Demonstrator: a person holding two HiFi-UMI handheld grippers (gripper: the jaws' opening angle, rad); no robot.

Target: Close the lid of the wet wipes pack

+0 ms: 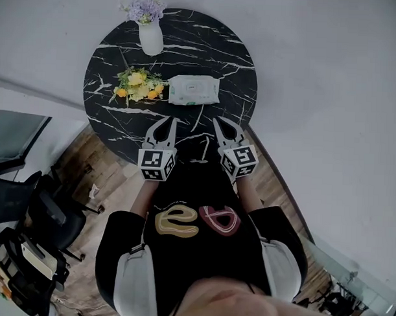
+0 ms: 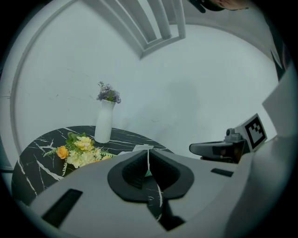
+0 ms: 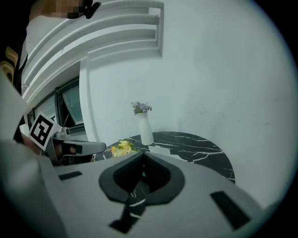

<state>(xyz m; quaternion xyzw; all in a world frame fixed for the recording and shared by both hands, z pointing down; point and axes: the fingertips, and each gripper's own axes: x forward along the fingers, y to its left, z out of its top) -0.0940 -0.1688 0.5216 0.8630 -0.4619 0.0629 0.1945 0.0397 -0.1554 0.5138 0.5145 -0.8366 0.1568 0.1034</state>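
While the person's dark-shirted torso fills the bottom centre of the head view, a black office chair (image 1: 47,213) stands at the lower left on a wood floor (image 1: 94,163).

Just above the torso, at mid-frame, 2 grippers hang side by side over the near rim of a round black marble table (image 1: 234,64).
- Left gripper (image 1: 165,123): jaws clenched tip to tip. Its own view shows the dark pads meeting along 1 thin seam with nothing between them.
- Right gripper (image 1: 222,123): likewise clenched and empty, with the pads pressed together in its own view.
- The 2 grippers are apart from each other, tips angled slightly inward. Neither touches any item on the table.

Beyond the tips, near the table's centre in the upper middle of the head view, the wet wipes pack (image 1: 194,90) lies flat. It is white with pale green print and well clear of both grippers. Whether the pack is open or closed cannot be determined at this size.

Just left of the pack, a bunch of yellow and white flowers (image 1: 139,86) lies on the marble, close to the pack's left end.

Farthest out, by the far rim at upper left, 1 white vase (image 1: 151,38) stands upright holding purple flowers (image 1: 145,9).
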